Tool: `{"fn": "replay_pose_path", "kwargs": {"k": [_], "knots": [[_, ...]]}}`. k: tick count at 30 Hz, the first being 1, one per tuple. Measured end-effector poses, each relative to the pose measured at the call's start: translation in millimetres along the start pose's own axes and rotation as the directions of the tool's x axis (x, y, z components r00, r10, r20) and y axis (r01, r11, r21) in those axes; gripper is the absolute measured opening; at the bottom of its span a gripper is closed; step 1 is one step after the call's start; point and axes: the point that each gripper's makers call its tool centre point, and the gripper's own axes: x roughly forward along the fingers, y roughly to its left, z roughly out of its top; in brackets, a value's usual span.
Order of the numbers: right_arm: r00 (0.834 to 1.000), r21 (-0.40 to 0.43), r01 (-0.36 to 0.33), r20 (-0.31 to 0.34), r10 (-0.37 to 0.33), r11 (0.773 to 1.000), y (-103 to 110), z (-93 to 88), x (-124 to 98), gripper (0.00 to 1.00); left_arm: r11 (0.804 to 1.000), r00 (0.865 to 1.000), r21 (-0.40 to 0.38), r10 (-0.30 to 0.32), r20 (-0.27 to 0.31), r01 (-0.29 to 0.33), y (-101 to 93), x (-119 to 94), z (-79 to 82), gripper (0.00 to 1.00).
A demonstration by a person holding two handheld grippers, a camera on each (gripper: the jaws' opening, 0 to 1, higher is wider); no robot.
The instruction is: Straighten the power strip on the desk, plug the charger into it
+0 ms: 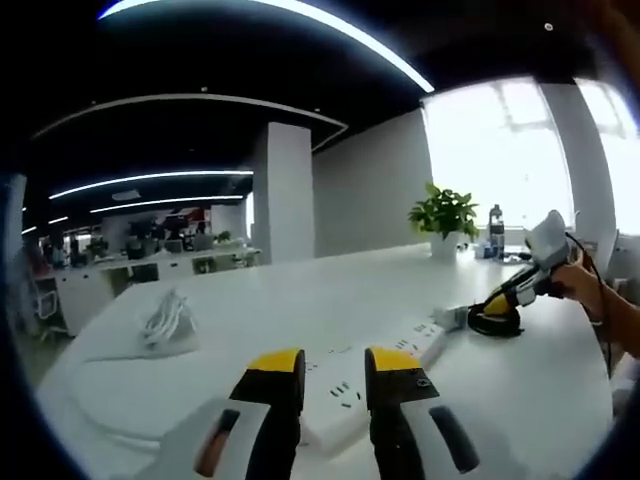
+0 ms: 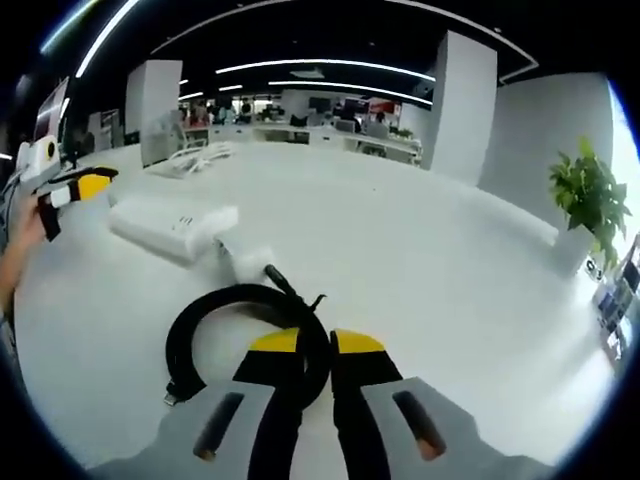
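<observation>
left gripper (image 1: 335, 365) jaws a bit apart, over the power strip (image 1: 375, 375), holding nothing. right gripper (image 2: 315, 345) pinches the black cable (image 2: 190, 335). grab the strip's middle & turn it slow, w/o tugging the charger (image 2: 245, 258).

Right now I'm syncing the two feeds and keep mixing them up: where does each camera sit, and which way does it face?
Left gripper view: rides the left gripper, facing along the white desk over the power strip toward a potted plant and windows; the right gripper and a hand show at right.
Right gripper view: rides the right gripper, looking down at the coiled black cable and white charger; the left gripper and a hand show at left.
Shared: power strip, cable, plant, desk, each other's gripper.
</observation>
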Motion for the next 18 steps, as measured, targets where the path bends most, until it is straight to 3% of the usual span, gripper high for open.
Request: {"fn": "replay_pose_path", "kwargs": {"k": [5,18], "knots": [[1.000,-0.006,-0.010,0.007,0.010,1.000,2,1.2,0,0.08,1.000,0.999,0.001,0.006,-0.034,-0.006,-2.8,5,-8.0,0.24],[1.000,-0.177,0.009,-0.009,-0.010,0.984,2,19.2,-6,0.07,1.000,1.000,0.026,-0.001,-0.023,0.002,-8.8,5,6.7,0.24]]}}
